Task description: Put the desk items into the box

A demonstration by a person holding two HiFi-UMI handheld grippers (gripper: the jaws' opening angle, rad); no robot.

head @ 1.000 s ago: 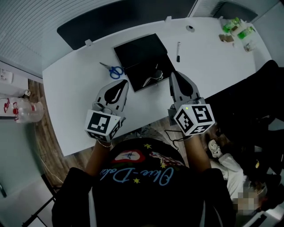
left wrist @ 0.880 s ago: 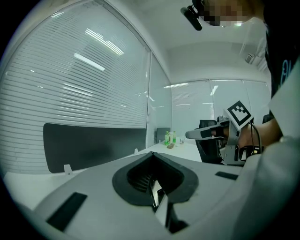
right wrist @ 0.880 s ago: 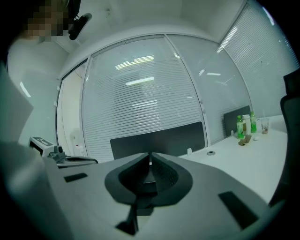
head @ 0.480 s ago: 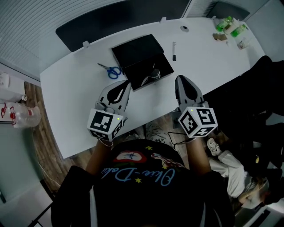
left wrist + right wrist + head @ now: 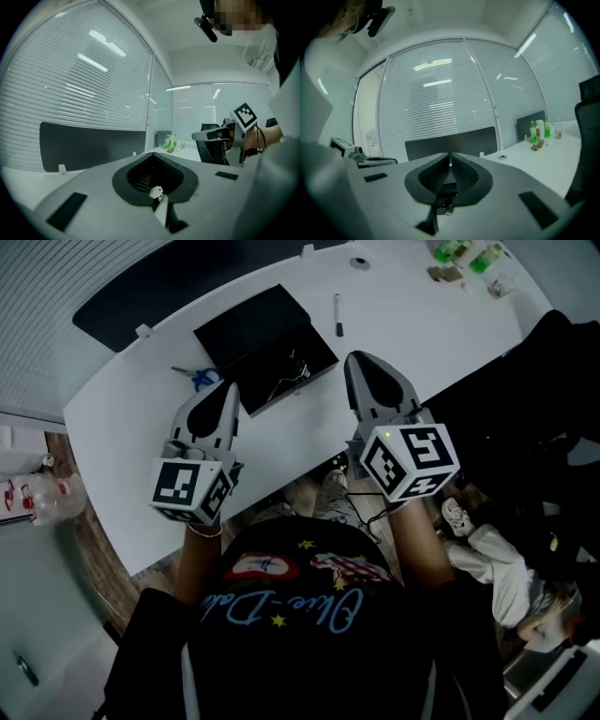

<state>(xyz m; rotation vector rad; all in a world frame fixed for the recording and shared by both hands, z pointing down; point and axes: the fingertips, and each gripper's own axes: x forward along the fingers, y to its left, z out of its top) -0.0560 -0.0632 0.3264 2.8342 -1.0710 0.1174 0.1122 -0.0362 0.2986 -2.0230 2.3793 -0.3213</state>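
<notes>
**Black box sitting open, both grippers coming to it empty**

From the head view, the box (image 5: 246,331) is lying open toward the far edge of the white tabletop (image 5: 422,324), with something pale and wiry already resting in its lower half. Blue-handled scissors (image 5: 195,379) are lying just beside its left side, partly hidden behind the left gripper (image 5: 228,390). A dark pen (image 5: 338,315) is lying beside its right side, with the right gripper (image 5: 361,360) hovering short of it.

The pen is looking light, stiff and ready to roll — a pinch across mid-barrel seems safest. The scissors are looking flat and hard, so the handle loops are probably offering the best hold.

Bare tabletop is stretching right of the pen. Green bottles (image 5: 459,251) are standing well apart at the far right corner, and a small round fitting (image 5: 359,262) is sitting near the far edge.

In the left gripper view, the jaws are pressing together on nothing and pointing roughly level.

In the right gripper view, the jaws are likewise meeting with nothing between them — both will need spreading before any pickup.
</notes>
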